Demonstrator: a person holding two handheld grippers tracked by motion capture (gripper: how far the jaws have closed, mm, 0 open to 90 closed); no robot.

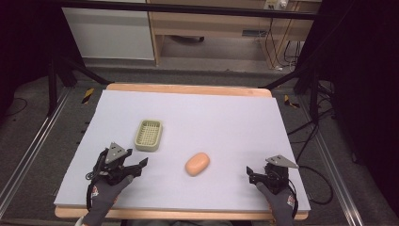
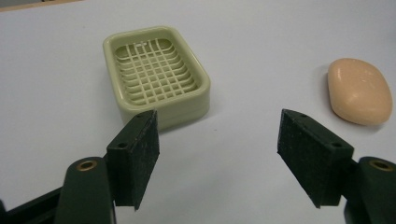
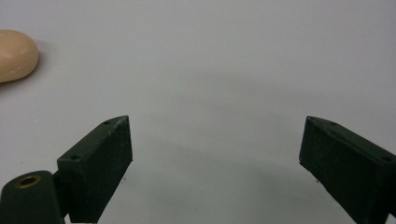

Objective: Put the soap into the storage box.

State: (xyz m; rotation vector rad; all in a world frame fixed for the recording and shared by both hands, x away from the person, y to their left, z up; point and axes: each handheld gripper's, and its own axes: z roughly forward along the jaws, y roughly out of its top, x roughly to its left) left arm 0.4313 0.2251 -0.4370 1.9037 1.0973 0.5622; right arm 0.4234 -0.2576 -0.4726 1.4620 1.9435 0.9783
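In the right gripper view the soap (image 3: pixel 16 55) is cut off by the left edge, so only its rounded end is seen. The near wall of the soap dish (image 2: pixel 156 77) is partly hidden behind a pad of the left gripper (image 2: pixel 217 156) in the left gripper view. In the high view the person's forearms are cut off by the bottom edge.

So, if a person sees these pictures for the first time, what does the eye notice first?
Probably the peach soap bar, lying alone near the middle of the pale table, and the green slatted soap dish to its left, empty. The left gripper and right gripper sit at the near edge, both open and empty.
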